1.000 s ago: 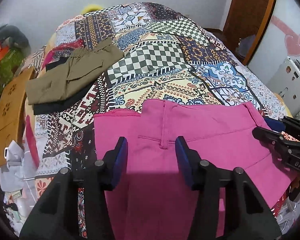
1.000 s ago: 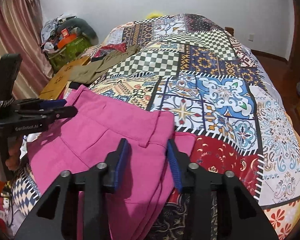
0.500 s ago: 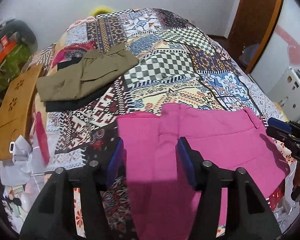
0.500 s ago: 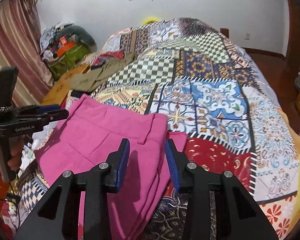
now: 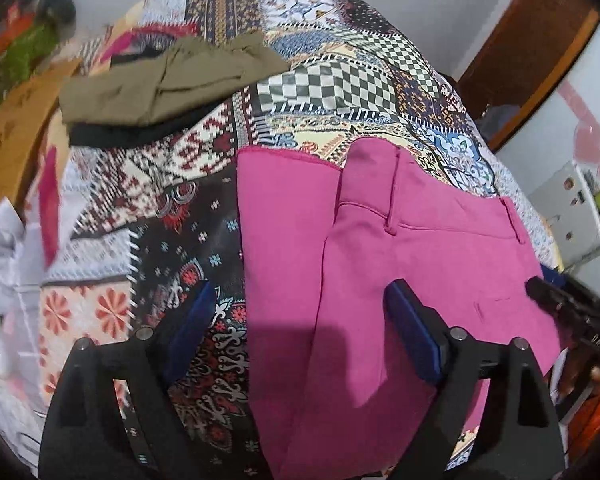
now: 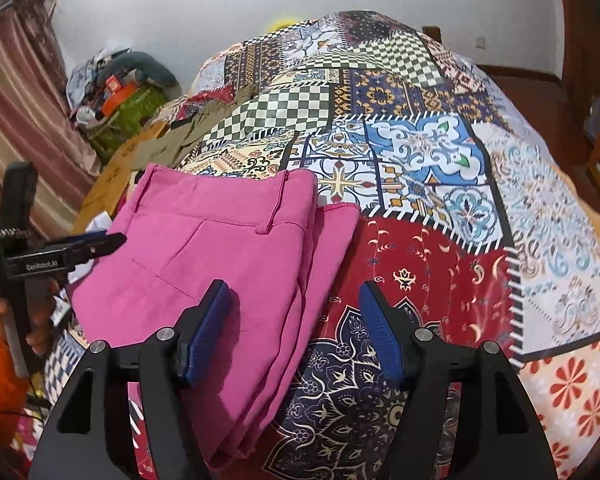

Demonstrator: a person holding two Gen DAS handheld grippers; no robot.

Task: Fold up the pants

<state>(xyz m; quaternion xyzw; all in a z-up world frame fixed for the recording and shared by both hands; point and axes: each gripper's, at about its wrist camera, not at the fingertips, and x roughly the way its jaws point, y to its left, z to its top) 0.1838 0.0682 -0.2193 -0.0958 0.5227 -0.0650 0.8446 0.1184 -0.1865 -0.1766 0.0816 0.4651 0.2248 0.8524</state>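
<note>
Pink pants (image 5: 400,264) lie folded on the patchwork bedspread (image 5: 172,208), waistband on top and a lower layer showing past its edge; they also show in the right wrist view (image 6: 236,248). My left gripper (image 5: 300,328) is open and empty, held above the pants' near left edge. My right gripper (image 6: 296,320) is open and empty above the pants' other side edge. Each gripper shows at the edge of the other's view: the right one (image 5: 560,304), the left one (image 6: 72,252).
A folded olive garment (image 5: 160,84) on a black one (image 5: 132,132) lies at the bed's far left. A wooden board (image 5: 16,128) leans beside the bed, with clutter on the floor (image 6: 116,92). A wooden door (image 5: 524,48) and a white appliance (image 5: 572,216) stand on the right.
Both grippers have opened wider and drawn back from the pants. The left gripper has shifted left, so the pants now sit more to the right in its view.
</note>
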